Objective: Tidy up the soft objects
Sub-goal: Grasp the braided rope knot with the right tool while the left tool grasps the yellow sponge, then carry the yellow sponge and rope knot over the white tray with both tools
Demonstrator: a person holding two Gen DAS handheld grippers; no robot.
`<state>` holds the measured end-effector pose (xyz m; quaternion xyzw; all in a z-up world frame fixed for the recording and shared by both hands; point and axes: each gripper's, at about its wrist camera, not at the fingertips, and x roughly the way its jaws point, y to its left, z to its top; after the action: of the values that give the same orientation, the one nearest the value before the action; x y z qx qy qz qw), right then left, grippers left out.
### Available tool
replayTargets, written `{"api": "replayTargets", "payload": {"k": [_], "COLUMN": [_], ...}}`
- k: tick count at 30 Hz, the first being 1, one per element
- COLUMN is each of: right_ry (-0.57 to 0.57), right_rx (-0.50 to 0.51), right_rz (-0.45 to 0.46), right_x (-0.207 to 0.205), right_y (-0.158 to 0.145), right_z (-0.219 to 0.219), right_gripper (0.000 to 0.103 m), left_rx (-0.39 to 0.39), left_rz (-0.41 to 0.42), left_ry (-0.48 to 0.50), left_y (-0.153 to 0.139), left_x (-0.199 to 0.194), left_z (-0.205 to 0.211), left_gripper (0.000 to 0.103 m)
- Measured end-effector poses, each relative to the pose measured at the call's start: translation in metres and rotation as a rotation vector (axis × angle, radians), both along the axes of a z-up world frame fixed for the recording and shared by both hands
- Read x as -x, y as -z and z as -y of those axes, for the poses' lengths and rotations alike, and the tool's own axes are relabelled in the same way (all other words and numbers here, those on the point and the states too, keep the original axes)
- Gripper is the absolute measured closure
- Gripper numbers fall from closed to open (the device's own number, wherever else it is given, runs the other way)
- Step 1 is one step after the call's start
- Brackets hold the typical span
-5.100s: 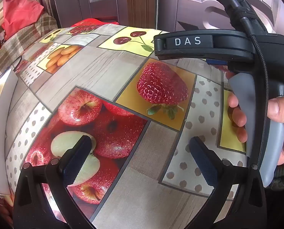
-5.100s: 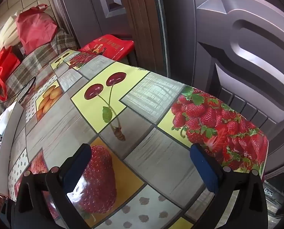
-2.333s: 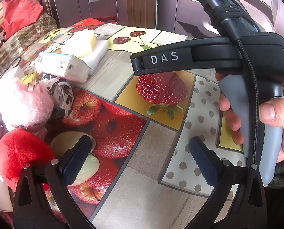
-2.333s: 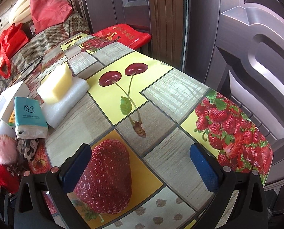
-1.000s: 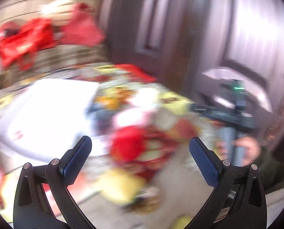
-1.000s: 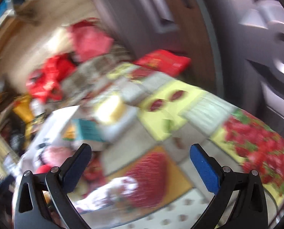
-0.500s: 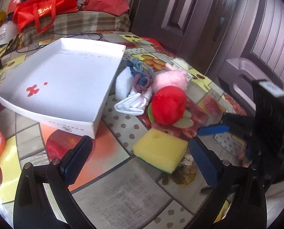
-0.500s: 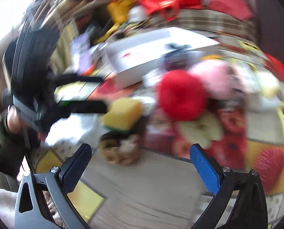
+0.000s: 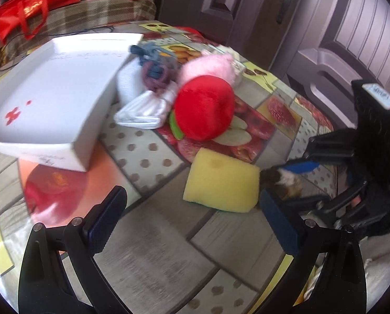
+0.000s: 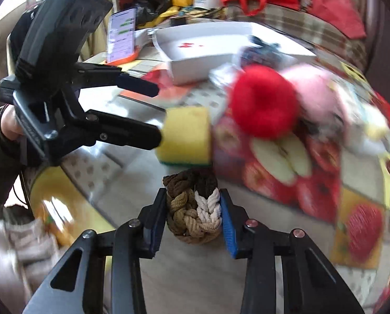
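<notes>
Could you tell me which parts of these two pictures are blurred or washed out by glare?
Left wrist view: mildly smeared, the white tray overexposed. Right wrist view: the braided hair ties between the jaws sharp, the red plush and pink plush smeared, glare on the tablecloth at lower left.

A home: fruit-print tablecloth [image 9: 153, 248], panelled doors [image 9: 247, 7], shopping bags [image 9: 24, 7].

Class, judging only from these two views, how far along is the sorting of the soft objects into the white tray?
Done: nothing; the white tray holds no soft items. In hand: the right gripper is closed on the braided hair ties. Left: yellow sponge, red plush, pink plush and white socks. The left gripper is open.
</notes>
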<state>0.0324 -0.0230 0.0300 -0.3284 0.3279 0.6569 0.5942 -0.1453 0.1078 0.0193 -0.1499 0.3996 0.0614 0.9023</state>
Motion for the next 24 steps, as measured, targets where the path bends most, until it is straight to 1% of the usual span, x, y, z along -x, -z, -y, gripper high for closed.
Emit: {"api": "replayTargets", "payload": {"k": [2, 6, 8, 9, 10, 11, 12, 13, 14, 16, 17, 18, 19, 21, 22, 24], "right_ry": [0.047, 0.137, 0.176, 0.193, 0.203, 0.21, 0.213, 0.218, 0.225, 0.243, 0.261, 0.268, 0.279, 0.308, 0.334, 0.386], "right_rx": [-0.018, -0.063, -0.09, -0.105, -0.118, -0.136, -0.158, -0.198, -0.24, -0.353, -0.415, -0.448, -0.502, -0.586, -0.633, -0.707], "right_rz": [-0.004, -0.006, -0.02, -0.029, -0.035, -0.041, -0.048, -0.054, -0.055, -0.051, -0.046, -0.044, -0.042, -0.019, 0.01, 0.074], "right_x": [-0.013, -0.032, -0.041, -0.045, -0.046, -0.045, -0.045, -0.043, -0.042, -0.038, -0.036, -0.037, -0.036, -0.034, -0.032, -0.03], "right_y": [-0.006, -0.018, -0.023, -0.025, -0.027, -0.029, -0.031, -0.036, -0.043, -0.057, -0.064, -0.068, -0.074, -0.079, -0.079, -0.077], "right_z": [0.011, 0.013, 0.014, 0.013, 0.013, 0.014, 0.013, 0.011, 0.018, 0.018, 0.018, 0.014, 0.012, 0.009, 0.008, 0.009], "right_gripper": [0.065, 0.065, 0.065, 0.065, 0.065, 0.065, 0.065, 0.065, 0.065, 0.065, 0.065, 0.065, 0.065, 0.065, 0.065, 0.064], "left_rx": [-0.029, -0.067, -0.11, -0.125, -0.141, -0.187, -0.194, -0.178, -0.173, -0.203, -0.229, -0.254, -0.268, -0.299, -0.313, -0.365], "left_rz": [-0.011, -0.024, -0.061, -0.077, -0.093, -0.09, -0.089, -0.07, -0.022, 0.029, 0.063, 0.09, 0.105, 0.171, 0.199, 0.27], "left_ry": [0.027, 0.094, 0.12, 0.122, 0.125, 0.114, 0.112, 0.109, 0.085, 0.04, 0.004, -0.042, -0.075, -0.185, -0.237, -0.384], "left_y": [0.0, -0.002, 0.003, 0.006, 0.01, 0.01, 0.009, 0.006, 0.001, -0.006, -0.01, -0.014, -0.015, -0.021, -0.024, -0.032], "left_x": [-0.012, -0.033, -0.046, -0.05, -0.053, -0.054, -0.052, -0.05, -0.043, -0.031, -0.023, -0.015, -0.009, 0.011, 0.019, 0.041], "left_z": [0.009, 0.025, 0.033, 0.035, 0.036, 0.039, 0.039, 0.037, 0.033, 0.028, 0.025, 0.019, 0.015, 0.002, -0.003, -0.017], "left_gripper": [0.001, 0.001, 0.001, 0.008, 0.027, 0.033, 0.047, 0.047, 0.047, 0.047, 0.047, 0.047, 0.047, 0.047, 0.047, 0.047]}}
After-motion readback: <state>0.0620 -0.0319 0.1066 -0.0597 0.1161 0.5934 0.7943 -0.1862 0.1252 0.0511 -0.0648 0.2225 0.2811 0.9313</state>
